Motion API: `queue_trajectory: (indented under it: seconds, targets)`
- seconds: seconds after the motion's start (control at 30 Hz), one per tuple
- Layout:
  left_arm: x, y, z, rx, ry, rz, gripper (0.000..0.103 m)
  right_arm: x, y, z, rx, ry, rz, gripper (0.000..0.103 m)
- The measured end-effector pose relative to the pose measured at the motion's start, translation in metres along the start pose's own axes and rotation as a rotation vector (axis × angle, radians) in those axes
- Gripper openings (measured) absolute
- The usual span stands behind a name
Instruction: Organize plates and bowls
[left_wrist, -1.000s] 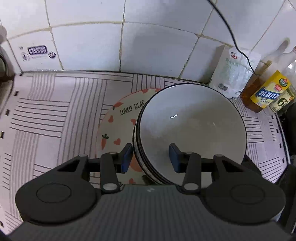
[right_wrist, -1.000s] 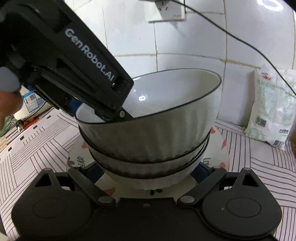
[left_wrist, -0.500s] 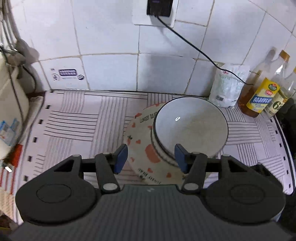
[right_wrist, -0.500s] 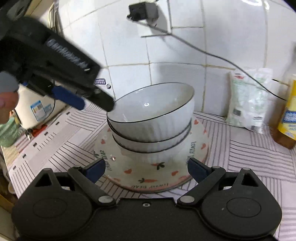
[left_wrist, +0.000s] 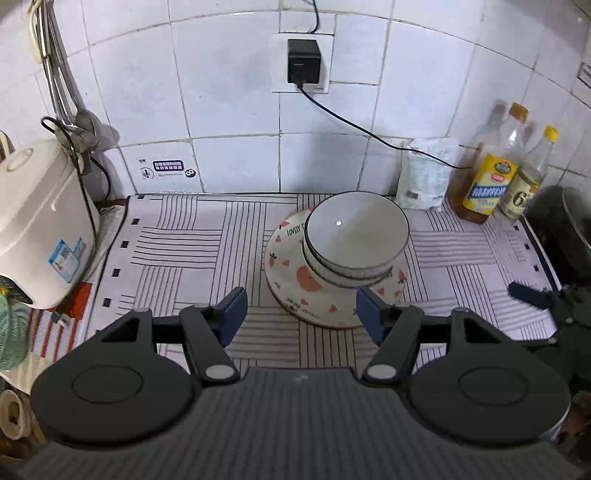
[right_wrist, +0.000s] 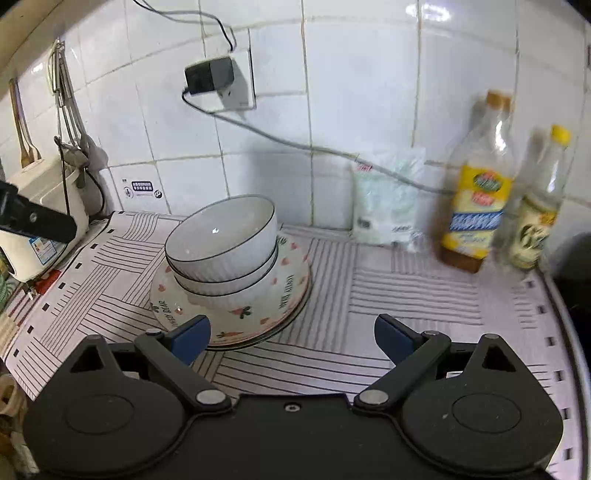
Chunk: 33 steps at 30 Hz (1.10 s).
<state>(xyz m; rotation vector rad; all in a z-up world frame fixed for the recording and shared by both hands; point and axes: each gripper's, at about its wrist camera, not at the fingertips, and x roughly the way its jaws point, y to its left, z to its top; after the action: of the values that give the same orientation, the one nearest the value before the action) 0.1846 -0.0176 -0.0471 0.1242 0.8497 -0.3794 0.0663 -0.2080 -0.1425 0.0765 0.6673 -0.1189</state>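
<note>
The left claw (left_wrist: 299, 314) is wide open and holds nothing, and the right claw (right_wrist: 291, 338) is wide open and holds nothing too. At twelve o'clock from the left claw, a stack of white bowls (left_wrist: 356, 240) sits on a plate (left_wrist: 291, 271) with hearts and carrots. The plate lies on a striped mat (left_wrist: 177, 254), with a white bag (left_wrist: 424, 179) and two bottles (left_wrist: 491, 177) at two o'clock by the tile wall.

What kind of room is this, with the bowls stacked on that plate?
Most likely a home kitchen counter: white wall tiles behind it, a rice cooker at one end, oil bottles by the wall, and white bowls stacked on a carrot-print plate.
</note>
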Motion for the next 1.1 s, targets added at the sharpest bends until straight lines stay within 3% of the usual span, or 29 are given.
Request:
queue_trajectory:
  seconds: [0.07,0.2,0.57,0.7,1.1]
  targets:
    - [-0.007,-0.005,-0.004,0.017,0.014,0.030,0.067,-0.015,0.000,0.002,-0.012,-0.006,-0.006,0.098]
    - [-0.023,-0.005,-0.014,-0.005,0.057,0.015,0.070,-0.041,0.003,0.004,-0.029,-0.016,-0.039,0.098]
    - [-0.068,-0.004,-0.027,0.004,0.033,0.042,0.085,-0.094,0.014,0.009,-0.001,0.040,-0.173,0.103]
    - [-0.083,-0.002,-0.031,0.007,0.020,0.032,0.085,-0.110,0.017,0.011,0.007,0.062,-0.221,0.103]
    - [-0.113,-0.004,-0.045,0.013,-0.009,0.035,0.096,-0.153,0.023,0.018,0.046,0.074,-0.202,0.103]
